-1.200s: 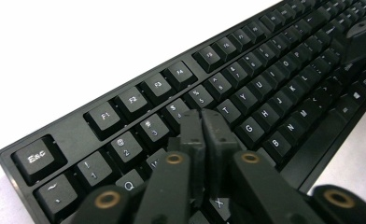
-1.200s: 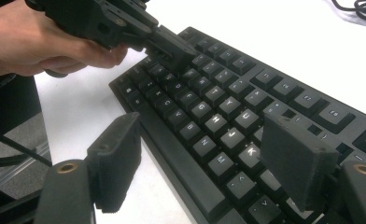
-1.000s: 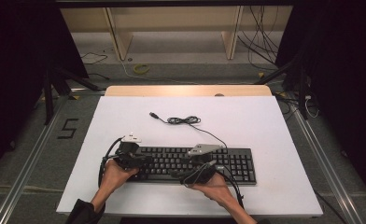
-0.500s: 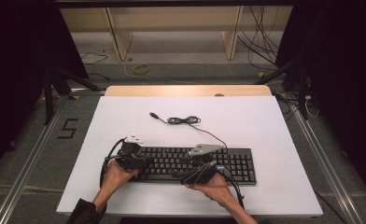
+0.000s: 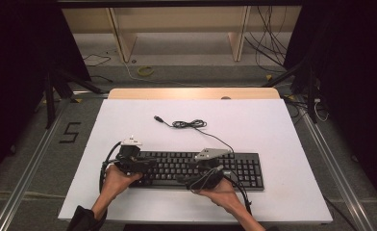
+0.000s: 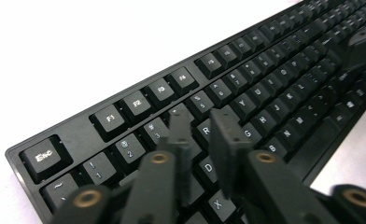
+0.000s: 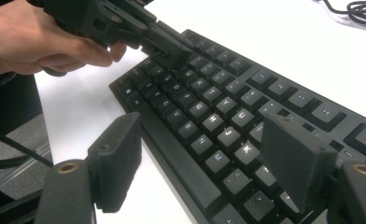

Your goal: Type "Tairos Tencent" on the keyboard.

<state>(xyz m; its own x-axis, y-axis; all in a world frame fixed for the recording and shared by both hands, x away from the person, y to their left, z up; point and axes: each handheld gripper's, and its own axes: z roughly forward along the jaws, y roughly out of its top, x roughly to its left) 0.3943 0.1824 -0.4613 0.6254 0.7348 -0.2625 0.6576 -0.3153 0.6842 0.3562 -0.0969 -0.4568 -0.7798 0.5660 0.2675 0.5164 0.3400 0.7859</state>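
A person works a black keyboard (image 5: 196,169) lying along the near edge of the white tabletop (image 5: 273,125). The left gripper (image 6: 200,133), its jaws just parting a little with nothing between them, hovers over the left-hand letter keys. The right gripper (image 7: 204,161) hangs released over the space bar. Next likely comes a careful press onto one key.

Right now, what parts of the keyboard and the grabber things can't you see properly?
- Keys under the left gripper: in the left gripper view its own jaws cover the keys around D and X.
- Keyboard: its far end is blurred in the left gripper view, so those keys cannot be read.
- Right gripper: whether its wide-apart jaws touch the keys is unclear.
- Cable: the right gripper view's top edge cuts it off.
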